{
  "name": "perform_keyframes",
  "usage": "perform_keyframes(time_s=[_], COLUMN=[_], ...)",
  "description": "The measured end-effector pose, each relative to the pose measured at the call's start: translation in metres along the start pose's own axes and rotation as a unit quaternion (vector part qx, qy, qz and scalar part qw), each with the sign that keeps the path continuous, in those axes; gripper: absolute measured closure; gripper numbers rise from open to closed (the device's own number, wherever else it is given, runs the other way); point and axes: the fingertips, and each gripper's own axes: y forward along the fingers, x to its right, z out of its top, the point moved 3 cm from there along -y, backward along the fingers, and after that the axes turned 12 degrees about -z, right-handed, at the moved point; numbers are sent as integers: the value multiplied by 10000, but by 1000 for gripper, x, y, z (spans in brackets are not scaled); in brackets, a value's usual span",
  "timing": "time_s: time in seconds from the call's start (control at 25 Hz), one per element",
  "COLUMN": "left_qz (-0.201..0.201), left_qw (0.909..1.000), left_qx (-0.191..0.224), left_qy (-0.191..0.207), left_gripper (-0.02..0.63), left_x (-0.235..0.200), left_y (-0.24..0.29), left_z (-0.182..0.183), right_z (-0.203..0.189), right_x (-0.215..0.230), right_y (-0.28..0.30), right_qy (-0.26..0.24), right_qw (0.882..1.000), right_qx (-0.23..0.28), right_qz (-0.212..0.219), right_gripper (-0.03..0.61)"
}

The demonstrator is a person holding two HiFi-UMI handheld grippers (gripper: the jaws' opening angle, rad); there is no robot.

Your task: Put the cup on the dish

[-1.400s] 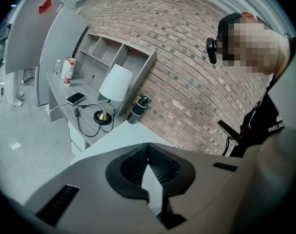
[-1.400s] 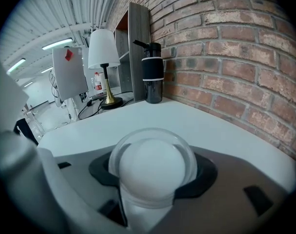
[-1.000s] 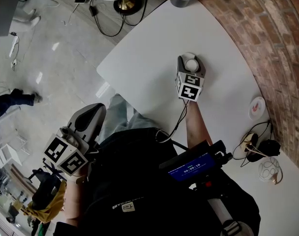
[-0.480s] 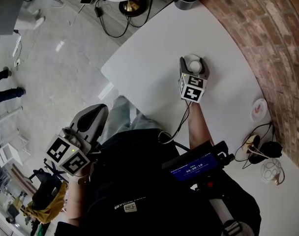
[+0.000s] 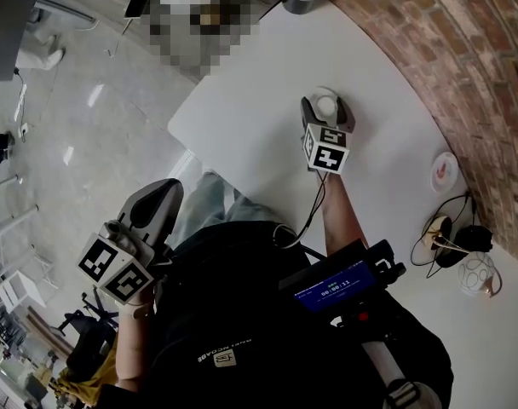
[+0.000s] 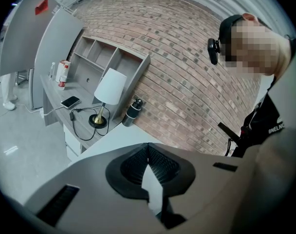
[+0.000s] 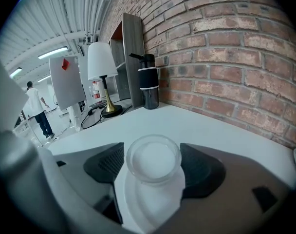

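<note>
A small clear cup (image 7: 153, 165) stands upright on a white dish (image 7: 147, 206) on the white table (image 5: 259, 83). My right gripper (image 7: 154, 168) straddles the cup, and its jaws are opening: the cup is between the pads (image 7: 107, 165) but they do not press on it. From the head view, the cup (image 5: 328, 106) and the dish rim (image 5: 326, 91) show just beyond the right gripper (image 5: 328, 112). My left gripper (image 5: 154, 201) hangs low at the left, off the table. It is shut with nothing in it, the same in the left gripper view (image 6: 148, 150).
A black bottle (image 7: 148, 84) and a lamp (image 7: 103, 72) stand at the table's far end by the brick wall (image 5: 463, 49). A small saucer with a red mark (image 5: 444, 171), cables and earphones (image 5: 451, 241) lie at the right. A person (image 7: 38, 108) stands far off.
The right gripper's jaws have spread apart around the cup, which stays on the dish. The left gripper has not moved.
</note>
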Motion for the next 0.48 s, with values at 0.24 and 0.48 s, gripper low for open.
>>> perform_keyframes(time_s=[0.24, 0.48], left_qz=[-322, -728], left_qw=[9993, 9965], left_qx=[-51, -158], left_qy=[179, 370], left_gripper=[609, 609], left_x=[0, 0], left_y=[-2, -4], left_z=[8, 16], right_z=[5, 9], right_x=[6, 17], right_y=[-22, -53], right_qy=[174, 385], right_qw=[9996, 9978], right_qx=[60, 156], right_qz=[-192, -518], right_gripper=[239, 239])
